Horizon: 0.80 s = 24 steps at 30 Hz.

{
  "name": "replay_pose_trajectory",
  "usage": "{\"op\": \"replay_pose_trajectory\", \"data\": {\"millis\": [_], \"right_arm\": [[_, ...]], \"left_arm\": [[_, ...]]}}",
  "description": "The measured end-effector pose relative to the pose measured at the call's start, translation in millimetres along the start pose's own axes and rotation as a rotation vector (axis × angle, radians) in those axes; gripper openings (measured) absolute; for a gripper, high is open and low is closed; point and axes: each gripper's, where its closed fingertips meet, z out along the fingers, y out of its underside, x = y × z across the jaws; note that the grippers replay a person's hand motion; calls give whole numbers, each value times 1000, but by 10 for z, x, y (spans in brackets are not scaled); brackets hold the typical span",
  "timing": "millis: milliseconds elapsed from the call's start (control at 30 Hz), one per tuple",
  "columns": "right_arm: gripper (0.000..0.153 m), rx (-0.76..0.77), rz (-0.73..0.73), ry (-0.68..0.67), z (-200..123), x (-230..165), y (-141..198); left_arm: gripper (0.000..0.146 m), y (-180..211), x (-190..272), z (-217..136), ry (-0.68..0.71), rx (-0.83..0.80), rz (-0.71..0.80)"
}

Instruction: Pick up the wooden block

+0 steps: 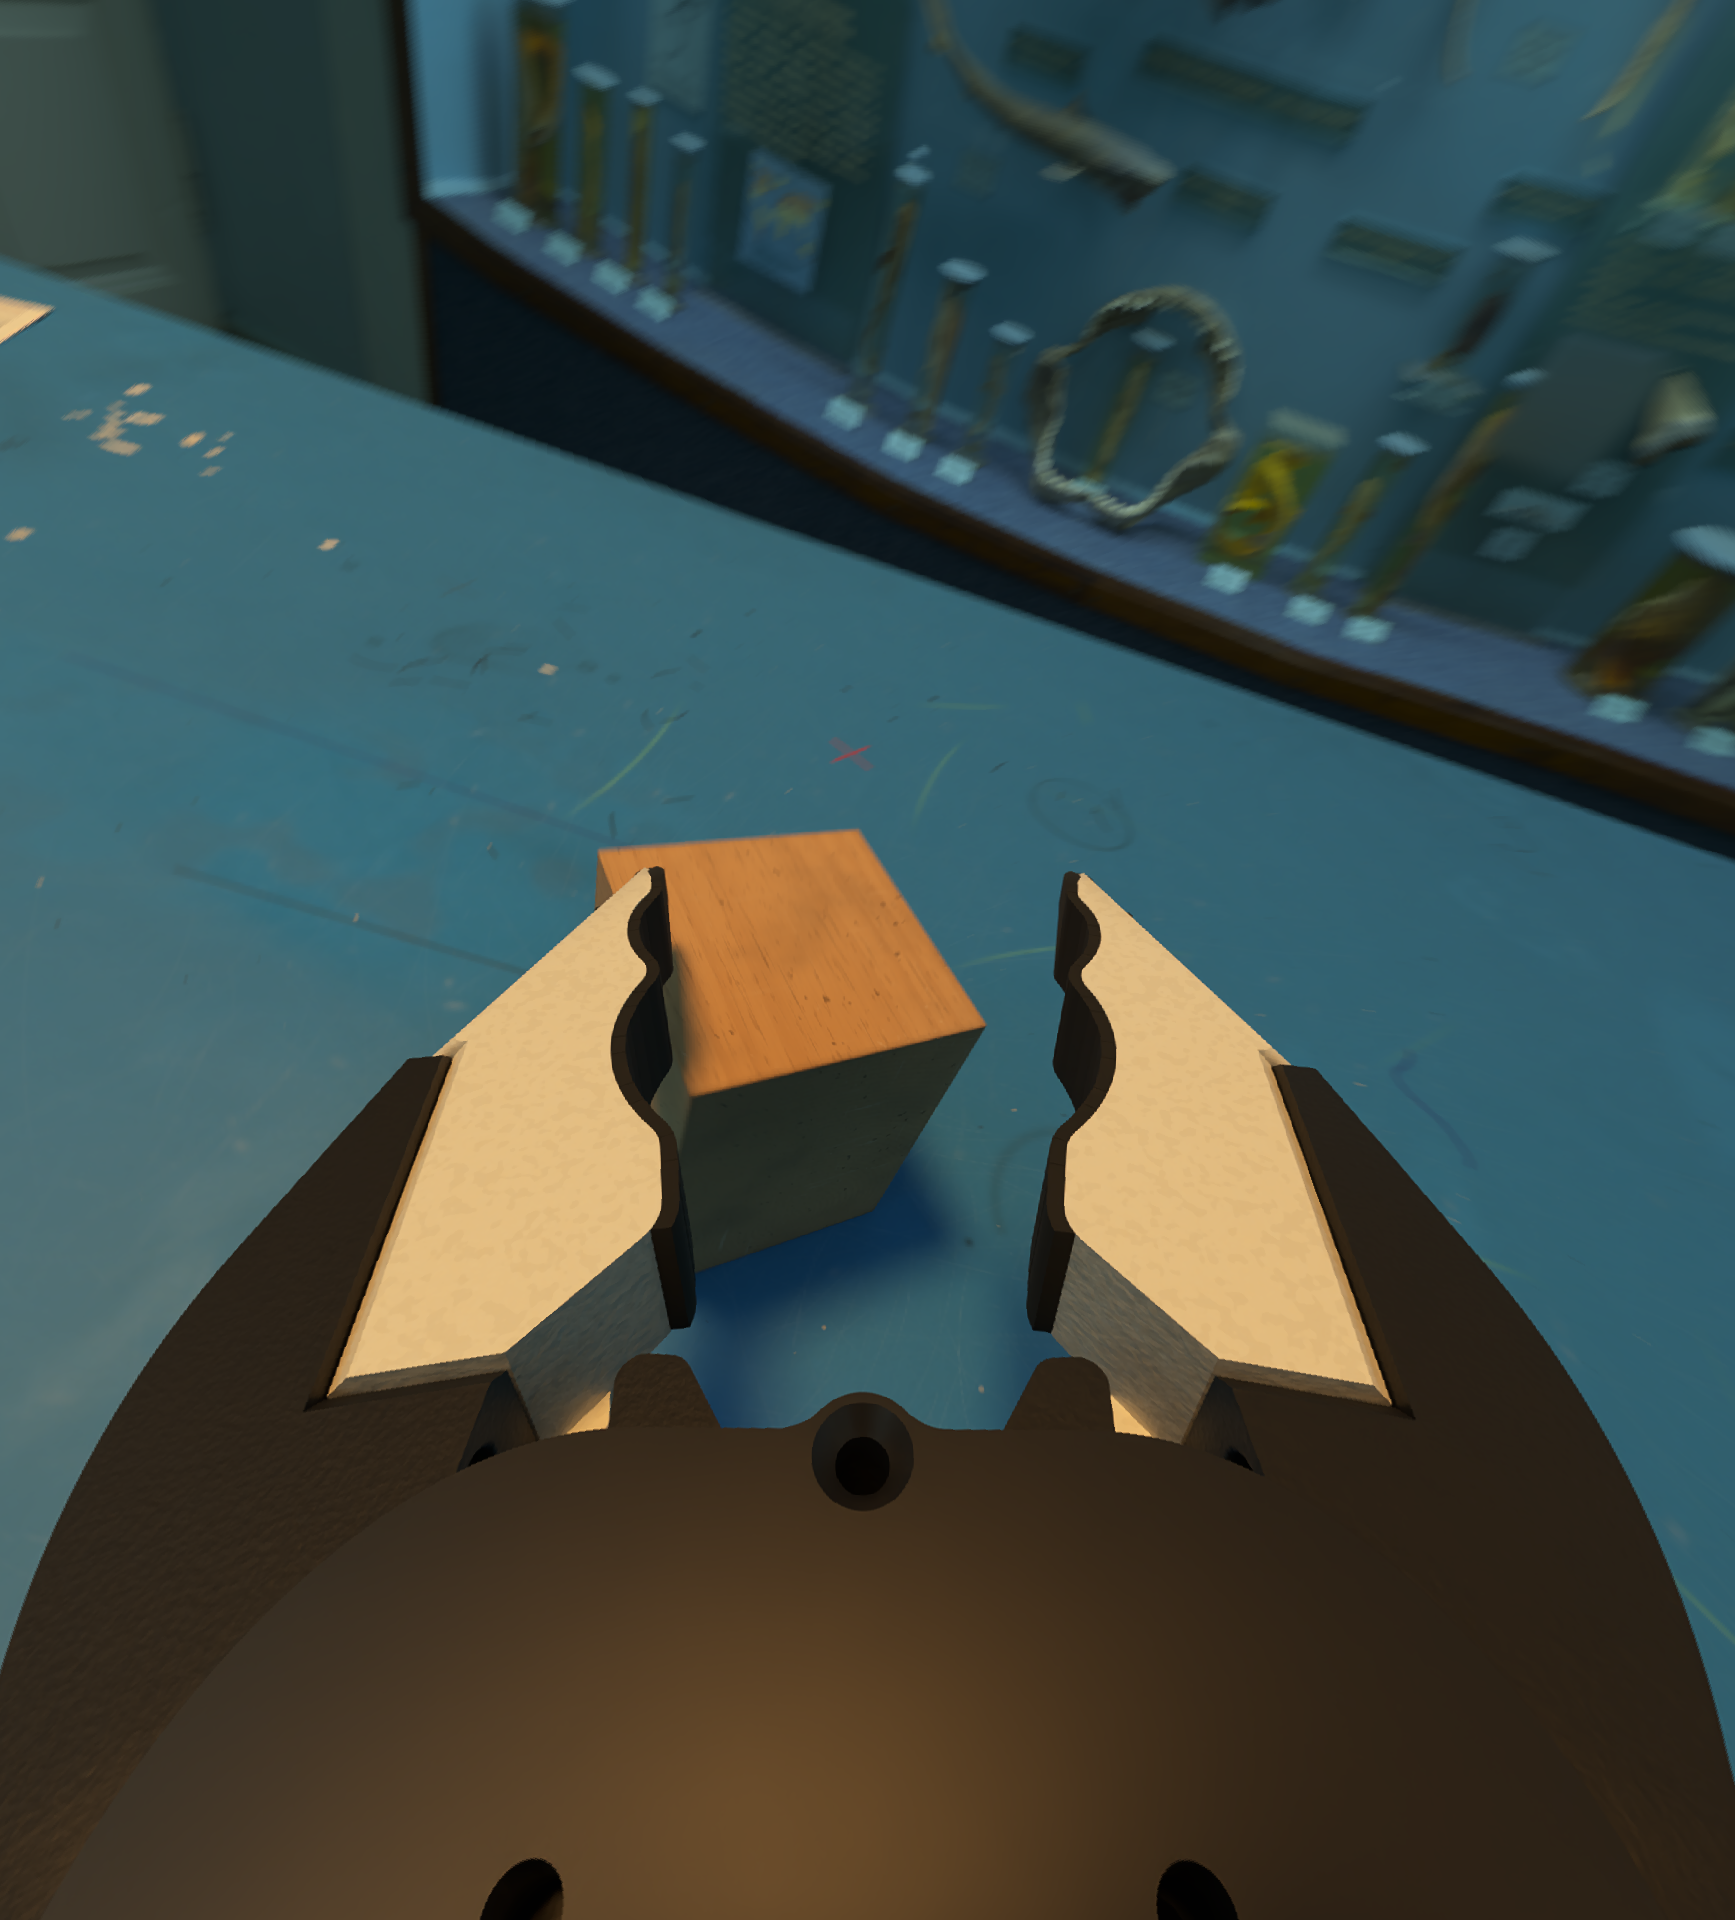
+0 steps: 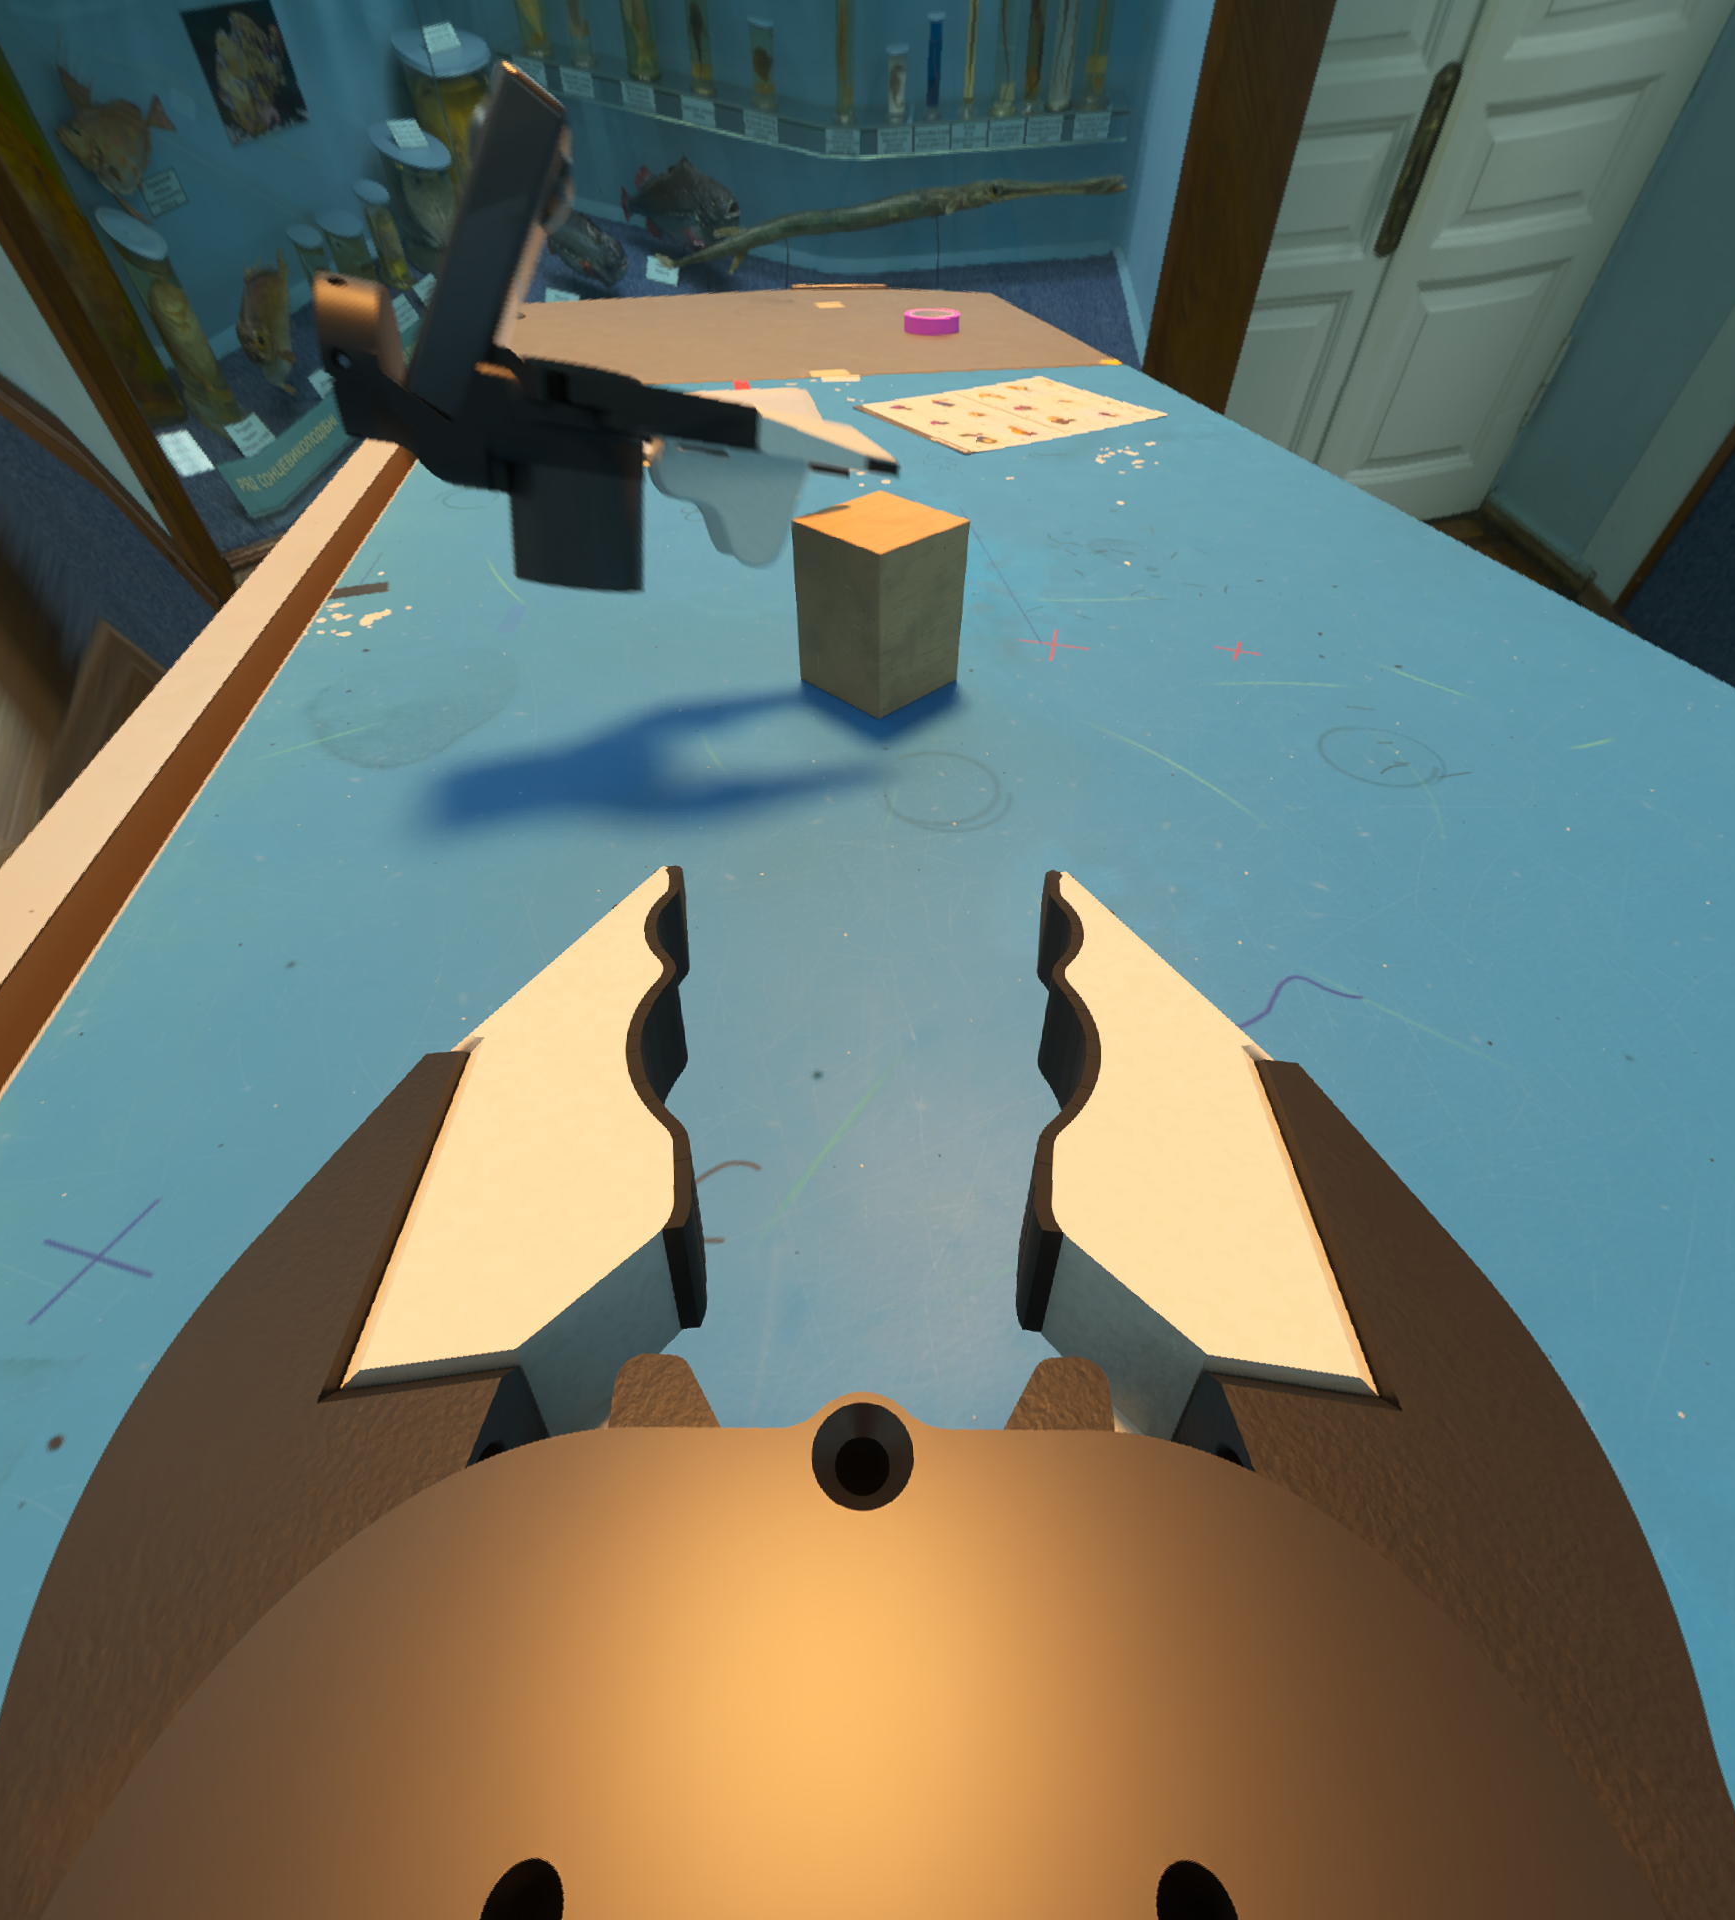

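The wooden block (image 1: 811, 987) stands upright on the blue table (image 1: 219, 779). It has an orange-brown top and duller sides. My left gripper (image 1: 863, 876) is open and tilted down over it. Its left finger (image 1: 551, 1091) overlaps the block's left edge, and its right finger (image 1: 1175, 1122) is clear of the block with a gap. In the right wrist view the block (image 2: 878, 603) is far ahead, with the left gripper (image 2: 821, 488) at its upper left. My right gripper (image 2: 863, 875) is open and empty, low over the table, well short of the block.
A purple tape roll (image 2: 931, 321) lies on a brown board (image 2: 738, 332) at the far end. A printed sheet (image 2: 1014, 412) lies beyond the block. The table's wooden edge (image 2: 115, 831) runs along the left, by a display case (image 2: 219, 208). White doors (image 2: 1465, 208) stand at the right.
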Motion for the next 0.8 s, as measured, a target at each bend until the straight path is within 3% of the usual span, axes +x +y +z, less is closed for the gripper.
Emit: {"op": "replay_pose_trajectory", "data": {"millis": [133,267,367,533,800], "right_arm": [[71,-16,6,-5,27,23,14],[72,-25,1,-23,101,-24,-10],[72,-48,-14,-31,149,-92,-16],[73,-91,-38,-2,171,-134,-59],[73,-123,-51,25,268,-159,-117]], "left_arm": [[70,-226,52,-304,314,-15,1],[75,-175,11,-408,671,-195,43],[78,-28,-72,-364,853,-313,145],[91,120,-216,-11,873,-357,411],[106,595,-252,196,912,-499,638]]}}
